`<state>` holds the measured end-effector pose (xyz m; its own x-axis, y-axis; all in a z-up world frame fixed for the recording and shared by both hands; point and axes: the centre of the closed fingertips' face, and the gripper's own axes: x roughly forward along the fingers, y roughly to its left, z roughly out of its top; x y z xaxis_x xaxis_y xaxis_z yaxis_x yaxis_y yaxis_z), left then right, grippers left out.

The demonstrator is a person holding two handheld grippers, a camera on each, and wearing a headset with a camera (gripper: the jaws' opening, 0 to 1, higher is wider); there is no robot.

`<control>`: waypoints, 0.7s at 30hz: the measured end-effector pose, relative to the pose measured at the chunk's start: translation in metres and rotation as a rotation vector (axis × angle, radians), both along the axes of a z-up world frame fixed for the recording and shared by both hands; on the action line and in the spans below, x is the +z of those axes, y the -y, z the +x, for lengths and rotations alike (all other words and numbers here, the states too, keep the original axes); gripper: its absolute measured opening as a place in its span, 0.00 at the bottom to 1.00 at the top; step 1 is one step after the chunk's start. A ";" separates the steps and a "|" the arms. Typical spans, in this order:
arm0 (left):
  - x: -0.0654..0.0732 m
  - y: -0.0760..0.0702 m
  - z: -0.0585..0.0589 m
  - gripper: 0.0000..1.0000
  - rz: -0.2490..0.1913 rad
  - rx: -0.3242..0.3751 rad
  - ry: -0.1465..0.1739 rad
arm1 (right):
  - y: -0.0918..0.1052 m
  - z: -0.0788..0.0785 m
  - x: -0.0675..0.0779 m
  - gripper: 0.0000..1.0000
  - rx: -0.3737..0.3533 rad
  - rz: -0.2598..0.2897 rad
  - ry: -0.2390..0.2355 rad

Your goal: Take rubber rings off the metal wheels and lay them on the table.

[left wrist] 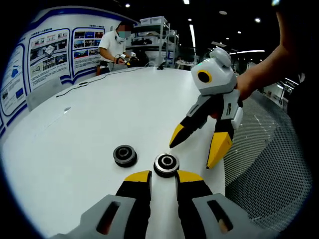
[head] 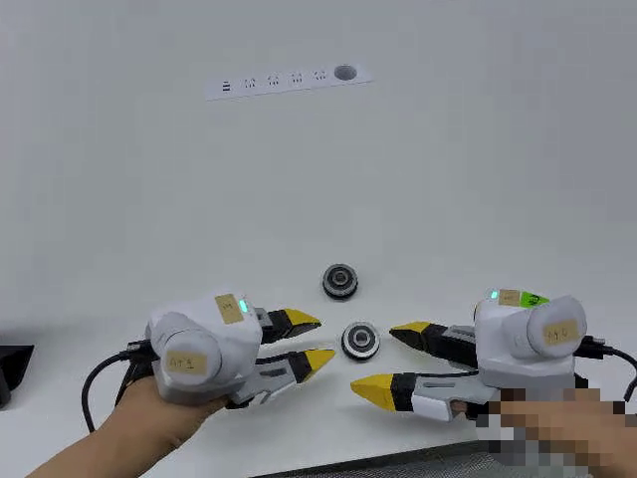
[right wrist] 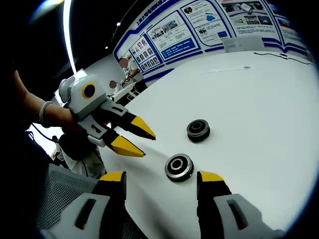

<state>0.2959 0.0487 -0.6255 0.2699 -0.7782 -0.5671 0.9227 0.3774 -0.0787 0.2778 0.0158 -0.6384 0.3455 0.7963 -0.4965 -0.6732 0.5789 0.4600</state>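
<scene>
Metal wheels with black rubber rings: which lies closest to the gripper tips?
The nearer black-ringed metal wheel, lying between the left gripper and right gripper; the other wheel sits farther out.

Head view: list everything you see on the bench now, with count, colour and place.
Table: 1, white, across the view.
Near wheel: 1, silver and black, centre front.
Far wheel: 1, darker, just beyond the near wheel.
Power strip: 1, white, far side.
Black object: 1, left edge, cut off.
Left gripper: 1, white with yellow tips, open, left of near wheel.
Right gripper: 1, white with yellow tips, open, right of near wheel.
</scene>
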 end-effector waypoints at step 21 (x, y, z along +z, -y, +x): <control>-0.014 0.033 0.005 0.16 0.048 -0.090 0.005 | -0.002 0.004 -0.002 0.56 -0.013 0.037 -0.028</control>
